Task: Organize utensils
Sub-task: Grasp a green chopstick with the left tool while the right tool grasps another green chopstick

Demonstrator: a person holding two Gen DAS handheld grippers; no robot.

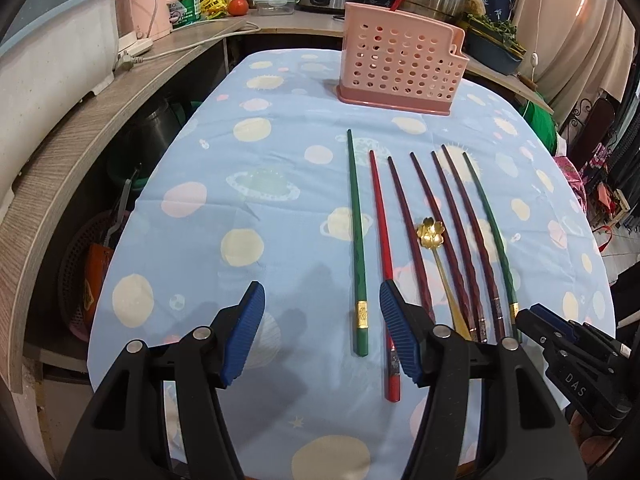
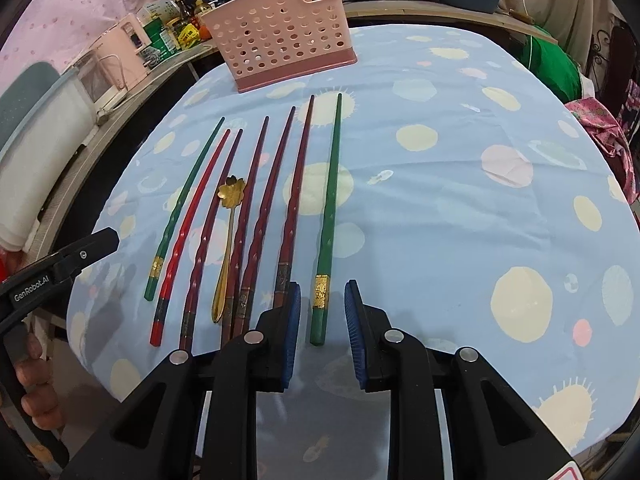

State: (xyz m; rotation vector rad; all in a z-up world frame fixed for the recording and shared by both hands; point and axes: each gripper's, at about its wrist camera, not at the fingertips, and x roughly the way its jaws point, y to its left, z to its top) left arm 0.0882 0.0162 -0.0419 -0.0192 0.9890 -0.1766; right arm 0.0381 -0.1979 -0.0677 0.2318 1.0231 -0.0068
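The utensils lie in a row on the tabletop (image 1: 256, 168), on the near side of the pink holder (image 1: 400, 68): two green chopsticks at the outer ends of the row, one red chopstick (image 1: 381, 232), four dark maroon chopsticks and a gold spoon (image 1: 430, 232) with a flower-shaped bowl among them. All tips point toward the pink holder.

The left claw (image 1: 322, 334) is wide open and holds nothing; the left green chopstick (image 1: 357, 240) lies between its pads. The right claw (image 2: 322, 334) is open more narrowly, also empty, with the butt of the right green chopstick (image 2: 329, 216) between its pads.

Handling, as judged: chopsticks are light, rigid and smooth, liable to roll or pivot. Grip near the thick butt end, at the gold band, where the section is widest. The spoon is thin and lies flat; take its handle
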